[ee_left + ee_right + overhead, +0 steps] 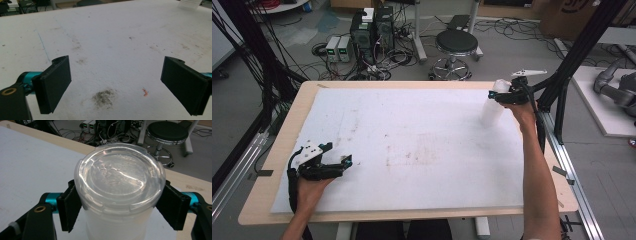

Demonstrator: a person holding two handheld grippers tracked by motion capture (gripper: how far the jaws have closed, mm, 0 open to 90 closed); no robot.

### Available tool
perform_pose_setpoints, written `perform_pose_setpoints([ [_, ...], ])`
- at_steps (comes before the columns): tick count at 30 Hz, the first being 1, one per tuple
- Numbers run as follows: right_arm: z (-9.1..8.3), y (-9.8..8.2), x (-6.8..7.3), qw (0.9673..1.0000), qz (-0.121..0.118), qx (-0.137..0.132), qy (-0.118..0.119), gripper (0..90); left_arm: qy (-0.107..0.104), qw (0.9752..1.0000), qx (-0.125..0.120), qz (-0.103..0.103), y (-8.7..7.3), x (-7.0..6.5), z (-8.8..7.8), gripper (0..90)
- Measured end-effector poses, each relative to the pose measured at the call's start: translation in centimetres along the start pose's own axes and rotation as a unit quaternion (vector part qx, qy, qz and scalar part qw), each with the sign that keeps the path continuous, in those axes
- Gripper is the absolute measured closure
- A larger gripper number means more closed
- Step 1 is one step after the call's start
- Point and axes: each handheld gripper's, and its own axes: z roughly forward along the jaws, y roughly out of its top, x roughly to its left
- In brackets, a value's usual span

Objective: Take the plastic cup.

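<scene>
A tall translucent plastic container [492,111] with a clear lid [120,175] stands upright at the far right of the white foam sheet [412,140]. My right gripper [498,95] reaches it from the right, and in the right gripper view [120,212] its black pads [71,206] sit against both sides of the container just under the lid rim. My left gripper [346,162] rests low near the front left of the sheet. In the left gripper view [115,85] its jaws stand wide apart with only bare foam between them.
The foam sheet covers a wooden table [287,130]. A dark smudge [103,97] and a small orange scrap [145,92] lie on the foam ahead of the left gripper. Black frame posts [562,80] rise at the right edge; a stool [456,45] and electronics [372,30] stand beyond.
</scene>
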Motion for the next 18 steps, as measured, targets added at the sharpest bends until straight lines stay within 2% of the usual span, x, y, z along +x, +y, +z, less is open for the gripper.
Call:
perform_pose_setpoints([
  [5, -0.07, -0.03, -0.03, 1.0000, 0.000, 0.002, 0.001, 27.4, 0.000, 1.0000, 0.001, 0.000, 0.01, -0.02, 0.02, 9.4],
  [10, -0.25, 0.03, 0.10, 1.0000, -0.002, 0.006, 0.001, 32.6, 0.001, 1.0000, 0.001, 0.000, 0.01, -0.02, 0.02, 9.3],
  [18, -0.18, 0.03, 0.12, 1.0000, -0.003, -0.001, 0.003, 34.9, 0.001, 1.0000, 0.001, 0.001, 0.01, -0.04, 0.03, 9.4],
])
